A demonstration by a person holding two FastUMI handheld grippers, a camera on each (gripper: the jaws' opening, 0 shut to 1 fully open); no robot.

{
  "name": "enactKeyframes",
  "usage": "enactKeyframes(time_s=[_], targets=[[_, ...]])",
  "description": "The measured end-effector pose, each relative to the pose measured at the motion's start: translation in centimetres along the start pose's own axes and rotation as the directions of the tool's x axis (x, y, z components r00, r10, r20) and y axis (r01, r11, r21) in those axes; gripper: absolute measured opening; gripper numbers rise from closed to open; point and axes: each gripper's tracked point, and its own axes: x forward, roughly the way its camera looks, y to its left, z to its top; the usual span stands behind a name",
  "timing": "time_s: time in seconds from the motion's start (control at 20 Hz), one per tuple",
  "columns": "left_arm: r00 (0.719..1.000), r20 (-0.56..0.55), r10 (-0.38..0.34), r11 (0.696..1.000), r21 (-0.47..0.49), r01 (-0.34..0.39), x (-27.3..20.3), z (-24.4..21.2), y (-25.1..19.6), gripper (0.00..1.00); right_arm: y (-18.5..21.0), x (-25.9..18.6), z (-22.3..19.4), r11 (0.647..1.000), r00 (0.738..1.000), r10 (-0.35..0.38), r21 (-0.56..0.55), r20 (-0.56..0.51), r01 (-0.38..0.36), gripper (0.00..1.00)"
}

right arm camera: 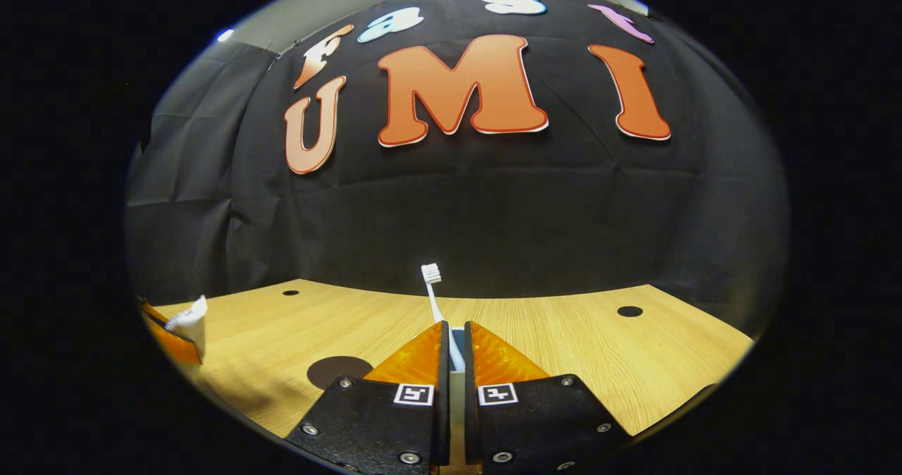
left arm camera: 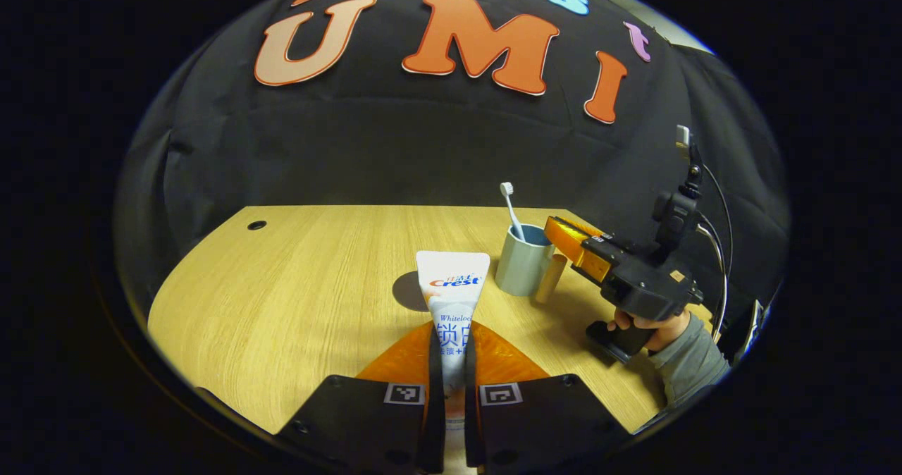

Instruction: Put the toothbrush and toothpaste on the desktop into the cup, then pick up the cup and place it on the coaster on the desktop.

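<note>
My left gripper (left arm camera: pixel 451 327) is shut on a white toothpaste tube (left arm camera: pixel 452 281), which stands upright above the wooden desktop (left arm camera: pixel 282 299). Right of it stands a grey cup (left arm camera: pixel 521 270) with a white toothbrush (left arm camera: pixel 511 211) leaning inside, head up. My right gripper (left arm camera: pixel 553 225) hovers at the cup's right rim. In the right gripper view its fingers (right arm camera: pixel 456 327) are almost together. Through the narrow slit between them I see the toothbrush (right arm camera: pixel 431 285) and the cup's wall (right arm camera: pixel 456 397), and nothing is pinched. A dark round coaster (left arm camera: pixel 409 292) lies behind the tube.
The coaster (right arm camera: pixel 338 371) also lies left of my right fingers. At the far left edge sits the left gripper (right arm camera: pixel 169 337) with the tube's end (right arm camera: pixel 192 316). A tan peg-like piece (left arm camera: pixel 550 278) leans at the cup's right side. A sleeved hand (left arm camera: pixel 655 330) holds the right gripper. Small holes (right arm camera: pixel 629 311) mark the desktop.
</note>
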Motion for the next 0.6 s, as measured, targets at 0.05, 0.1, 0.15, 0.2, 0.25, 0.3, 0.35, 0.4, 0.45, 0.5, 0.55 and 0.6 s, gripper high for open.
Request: enactKeyframes(time_s=[0.05,0.1,0.15,0.2,0.25,0.3,0.35,0.4,0.45,0.5,0.55,0.6], targets=[[1.0,0.011,-0.012,1.0,0.003,0.012,0.6,0.2,-0.2,0.14,-0.1,-0.6,0.4,1.0,1.0,0.0,-0.001,0.005,0.0,0.1],[0.999,0.026,-0.024,1.0,0.009,0.023,1.3,0.4,-0.4,0.14,-0.1,-1.1,0.6,1.0,1.0,0.0,-0.005,0.01,0.0,0.1],[0.998,0.044,-0.037,0.999,0.013,0.036,1.9,0.9,-0.5,0.14,-0.2,-1.6,0.8,1.0,1.0,0.001,-0.011,0.012,0.0,0.12],[0.997,0.064,-0.054,0.998,0.015,0.053,2.6,1.4,-0.8,0.14,-0.2,-2.2,1.1,1.0,1.0,0.001,-0.013,0.012,-0.001,0.13],[0.994,0.083,-0.073,0.997,0.015,0.072,3.1,2.0,-1.1,0.14,-0.1,-2.7,1.2,1.0,1.0,0.004,-0.013,0.012,-0.004,0.17],[0.99,0.106,-0.09,0.996,0.019,0.088,3.8,2.8,-1.5,0.14,-0.1,-3.2,1.3,1.0,1.0,0.007,-0.015,0.011,-0.007,0.19],[0.987,0.126,-0.102,0.995,0.023,0.1,4.7,3.5,-2.0,0.14,0.0,-3.7,1.5,1.0,1.0,0.011,-0.02,0.009,-0.011,0.24],[0.982,0.149,-0.113,0.994,0.026,0.11,5.4,4.5,-2.3,0.14,-0.1,-4.3,1.4,1.0,1.0,0.012,-0.028,0.009,-0.012,0.25],[0.978,0.17,-0.122,0.992,0.032,0.118,6.2,5.4,-2.7,0.15,-0.2,-4.9,1.4,1.0,1.0,0.009,-0.029,0.01,-0.009,0.3],[0.971,0.204,-0.125,0.992,0.04,0.119,6.9,6.3,-3.0,0.15,-0.2,-5.5,1.3,1.0,1.0,0.014,-0.018,0.013,-0.014,0.33],[0.965,0.226,-0.135,0.991,0.04,0.129,7.5,7.0,-3.4,0.14,0.0,-6.1,1.2,1.0,1.0,0.022,-0.008,0.018,-0.022,0.41],[0.96,0.237,-0.147,0.989,0.033,0.143,7.9,7.3,-3.9,0.14,-0.1,-6.6,0.9,1.0,1.0,0.02,-0.006,0.021,-0.02,0.44]])
